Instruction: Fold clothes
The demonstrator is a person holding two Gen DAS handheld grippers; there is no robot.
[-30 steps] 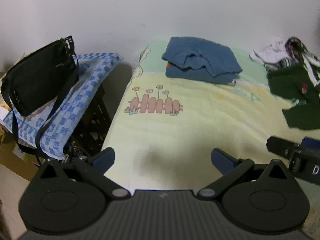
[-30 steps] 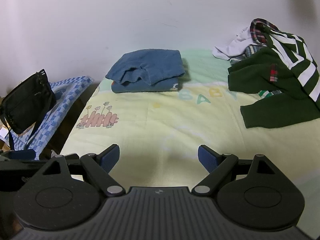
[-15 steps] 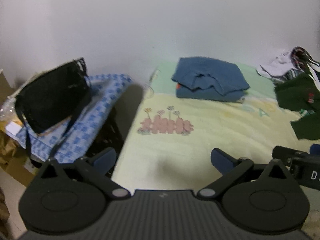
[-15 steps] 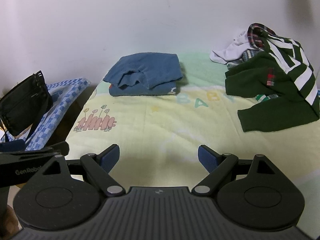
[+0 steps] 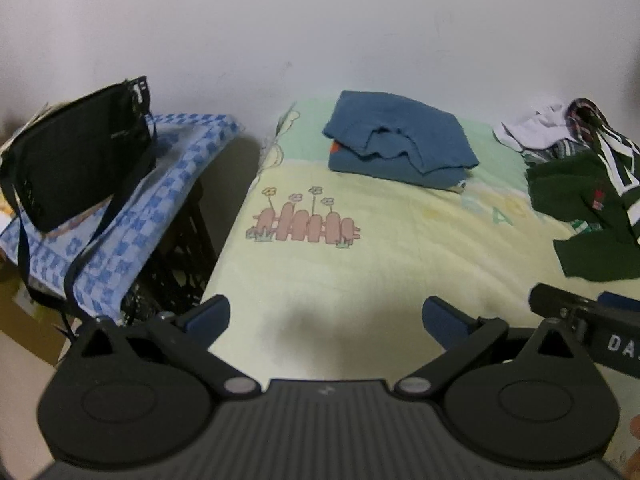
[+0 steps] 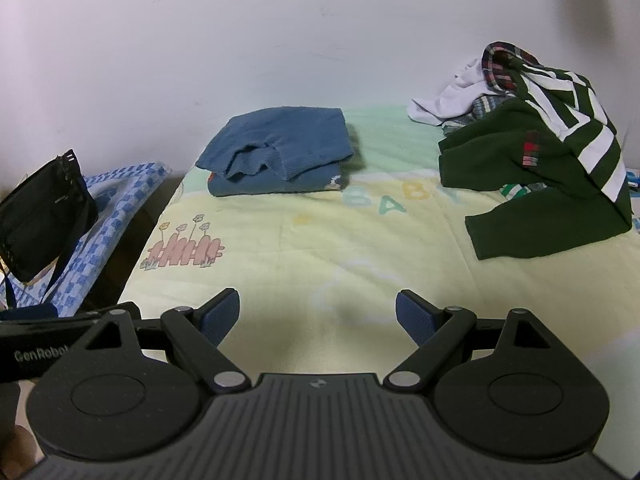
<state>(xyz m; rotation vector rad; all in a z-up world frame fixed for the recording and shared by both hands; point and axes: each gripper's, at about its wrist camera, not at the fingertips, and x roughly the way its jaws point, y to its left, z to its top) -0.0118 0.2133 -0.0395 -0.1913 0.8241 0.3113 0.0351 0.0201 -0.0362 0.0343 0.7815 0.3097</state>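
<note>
A folded blue garment (image 5: 400,146) (image 6: 280,150) lies at the far side of the yellow bed sheet (image 5: 380,240) (image 6: 340,240), near the wall. An unfolded pile with a dark green striped sweater (image 5: 584,196) (image 6: 540,168) and a white piece (image 6: 452,96) sits at the far right. My left gripper (image 5: 326,318) is open and holds nothing, hovering over the sheet's near left part. Over the near middle of the sheet, my right gripper (image 6: 318,314) is open and holds nothing too. Both are well short of the clothes.
A black shoulder bag (image 5: 76,156) (image 6: 40,216) rests on a blue checkered cloth (image 5: 140,208) over a dark crate, left of the bed. A white wall stands behind the bed. The right gripper's body (image 5: 592,328) shows at the left view's right edge.
The left gripper swung left and back, ending a little nearer the bed. The right gripper shifted slightly; the clothes have not moved. Both stayed open.
</note>
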